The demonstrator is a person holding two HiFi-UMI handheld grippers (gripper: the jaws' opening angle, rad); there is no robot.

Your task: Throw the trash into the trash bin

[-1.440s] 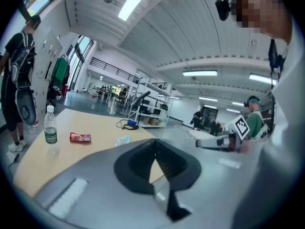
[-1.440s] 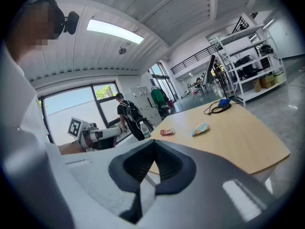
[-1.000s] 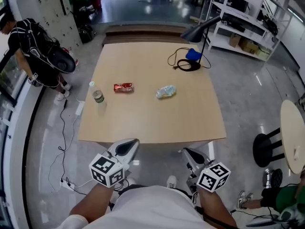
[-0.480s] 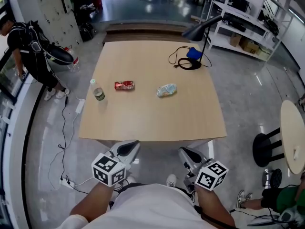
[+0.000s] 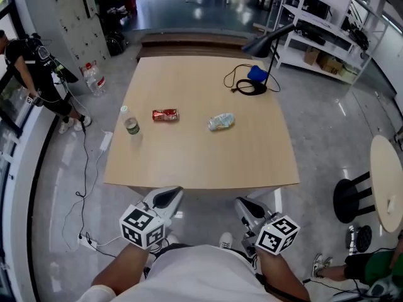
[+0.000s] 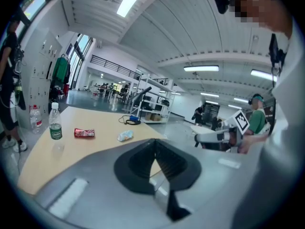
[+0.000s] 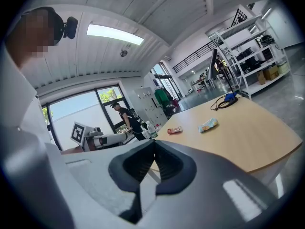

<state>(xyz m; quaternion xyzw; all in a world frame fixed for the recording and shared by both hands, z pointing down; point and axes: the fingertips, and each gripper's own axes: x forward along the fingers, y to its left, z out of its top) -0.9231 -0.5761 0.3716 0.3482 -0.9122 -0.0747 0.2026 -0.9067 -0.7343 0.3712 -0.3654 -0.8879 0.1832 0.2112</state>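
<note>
down at the bottom edge my forearms get cut off. left gripper [image 5: 166, 196] and right gripper [image 5: 249, 207] hover just short of the table [image 5: 189, 165], jaws pressed together, empty. red can [image 5: 164, 114], crumpled wrapper [image 5: 221, 122] and bottle [image 5: 130, 123] sit mid-table, well apart from both.

Black desk lamp [image 5: 264, 41] on table [image 5: 201, 159] far corner, blue object [image 5: 257, 74] beside base.

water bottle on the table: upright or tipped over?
Upright. The water bottle stands on its base near the left edge of the table, white cap on top; the left gripper view shows it vertical too.
</note>
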